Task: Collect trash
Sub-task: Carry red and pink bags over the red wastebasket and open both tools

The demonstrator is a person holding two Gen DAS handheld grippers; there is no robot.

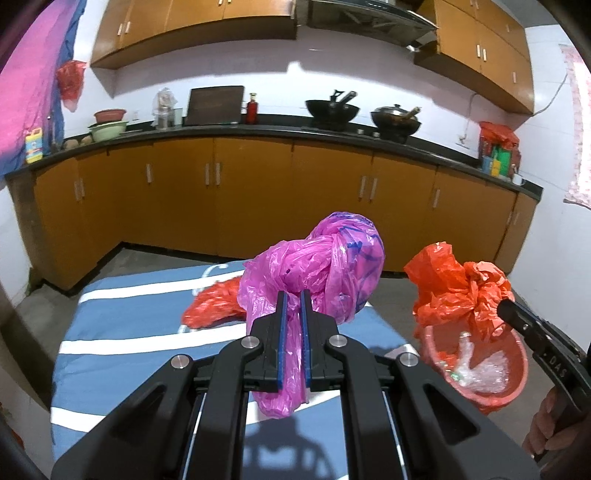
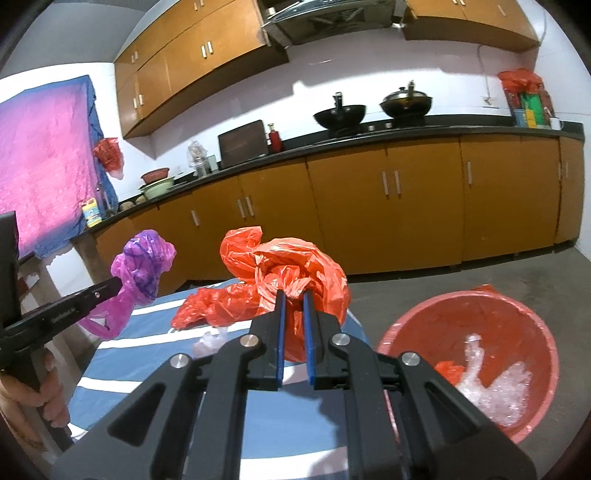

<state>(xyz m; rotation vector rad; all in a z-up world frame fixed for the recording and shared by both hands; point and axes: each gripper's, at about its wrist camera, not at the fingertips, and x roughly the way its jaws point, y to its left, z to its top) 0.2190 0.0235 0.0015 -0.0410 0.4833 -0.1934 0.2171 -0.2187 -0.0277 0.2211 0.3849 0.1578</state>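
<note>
Crinkled pink bag (image 1: 325, 266), orange bag (image 2: 295, 273), tongs-pinched.

Home kitchen: wooden cabinets (image 1: 258, 184), dark counter (image 1: 221, 133), woks (image 1: 332, 109), range hood (image 1: 369, 18).

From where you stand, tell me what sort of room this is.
A home kitchen, most likely: two woks sit on a dark countertop under a range hood, with wooden cabinets above and below the counter.
</note>
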